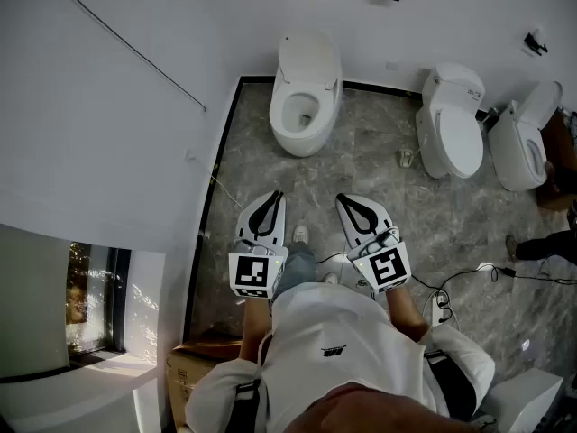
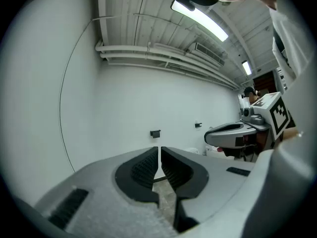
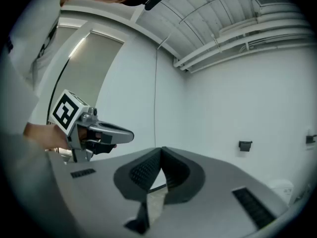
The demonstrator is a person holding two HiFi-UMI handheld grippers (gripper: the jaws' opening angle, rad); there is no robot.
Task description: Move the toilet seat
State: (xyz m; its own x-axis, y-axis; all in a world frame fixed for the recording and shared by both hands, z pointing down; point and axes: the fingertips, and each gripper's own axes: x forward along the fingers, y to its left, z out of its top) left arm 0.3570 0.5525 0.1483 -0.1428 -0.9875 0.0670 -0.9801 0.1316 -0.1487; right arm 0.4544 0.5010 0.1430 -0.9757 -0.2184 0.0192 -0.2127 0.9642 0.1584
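Against the far wall, straight ahead in the head view, stands the toilet (image 1: 306,88) I take as the subject. Its toilet seat (image 1: 279,114) lies down as a ring on the bowl, and the lid (image 1: 311,57) appears raised against the wall behind it (the angle is steep, so I hold that reading loosely).

Assessment of the seat: it looks like rigid, glossy moulded plastic. I judge it light, stiff and hinged at the rear, with a smooth surface that could slip between pads. The sound place to take hold is the front edge of the ring, farthest from the hinge, with the jaws across its thin rim. It should swing in an arc rather than lift free, and a jerk could strain the hinge.

Grippers: the left gripper (image 1: 276,196) and the right gripper (image 1: 343,198) are held level, side by side in front of me and well apart from the toilet. Each gripper view shows its ribbed pads together with nothing between them.

Surroundings: grey stone floor (image 1: 379,174) lies bare between me and the bowl. Two other toilets (image 1: 455,124) stand off to the right with lids down, and cables (image 1: 460,285) trail near my right foot.
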